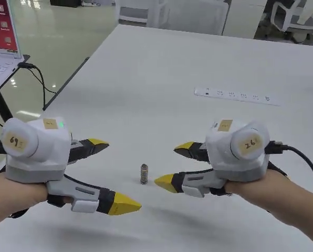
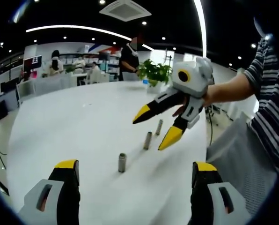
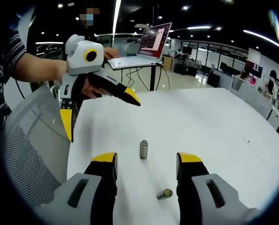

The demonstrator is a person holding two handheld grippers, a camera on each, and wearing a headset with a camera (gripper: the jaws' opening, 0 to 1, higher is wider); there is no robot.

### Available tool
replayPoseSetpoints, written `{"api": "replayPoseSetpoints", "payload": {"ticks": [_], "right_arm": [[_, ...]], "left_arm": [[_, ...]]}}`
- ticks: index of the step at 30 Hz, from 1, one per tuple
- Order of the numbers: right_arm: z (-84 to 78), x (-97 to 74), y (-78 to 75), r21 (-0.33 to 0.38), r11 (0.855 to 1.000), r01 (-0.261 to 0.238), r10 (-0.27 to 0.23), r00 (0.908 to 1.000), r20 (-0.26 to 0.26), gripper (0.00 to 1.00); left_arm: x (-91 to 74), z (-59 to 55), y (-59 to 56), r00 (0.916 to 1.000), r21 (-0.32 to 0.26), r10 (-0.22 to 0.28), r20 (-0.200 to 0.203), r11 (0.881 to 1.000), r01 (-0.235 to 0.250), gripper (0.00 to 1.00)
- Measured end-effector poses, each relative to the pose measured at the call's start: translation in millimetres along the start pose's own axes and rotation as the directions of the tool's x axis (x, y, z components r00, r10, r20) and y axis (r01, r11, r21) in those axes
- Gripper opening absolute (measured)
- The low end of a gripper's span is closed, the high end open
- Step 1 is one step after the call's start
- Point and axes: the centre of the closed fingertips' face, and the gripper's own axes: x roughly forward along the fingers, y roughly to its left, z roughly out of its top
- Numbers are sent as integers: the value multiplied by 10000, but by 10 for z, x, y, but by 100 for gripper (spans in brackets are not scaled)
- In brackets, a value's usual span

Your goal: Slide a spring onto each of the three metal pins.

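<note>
Left claw [image 1: 113, 173] and right claw [image 1: 173, 164]: jaws apart, empty. The pin [image 1: 144, 174] stands upright on the bench [image 1: 198, 63] between them (right claw tip nearer).

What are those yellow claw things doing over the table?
A person holds one claw in each hand: the left gripper and the right gripper. Both are open and hold nothing. They hover above the white table, pointing toward each other. Between them are three small metal pieces standing in a row. One looks like a coiled spring, but they are too small to tell apart. Neither gripper is touching them.
</note>
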Motion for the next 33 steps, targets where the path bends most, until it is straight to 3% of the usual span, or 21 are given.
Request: {"api": "replayPoseSetpoints", "payload": {"ticks": [8, 13, 17, 26, 33], "right_arm": [[-70, -148, -12, 398, 9989, 254, -262, 9995, 202, 63], [-163, -266, -80, 814, 9927, 886, -927, 9946, 475, 85], [-275, -377, -125, 1008, 9866, 1283, -1338, 9897, 504, 93], [-574, -727, -319, 1915, 9547, 2279, -2388, 9704, 353, 99], [-761, -1012, -376, 2431, 9310, 2722, -2893, 9565, 367, 99]], "left_arm": [[7, 20, -51, 9999, 168, -128, -75, 9998, 130, 98], [0, 42, -25, 10000, 115, -39, 49, 9999, 38, 98], [0, 58, -26, 9998, 114, -50, 167, 9999, 48, 98], [10, 56, -29, 9998, 312, -166, 73, 9994, 163, 98], [-11, 48, -7, 9999, 298, -117, 53, 9995, 115, 98]]}}
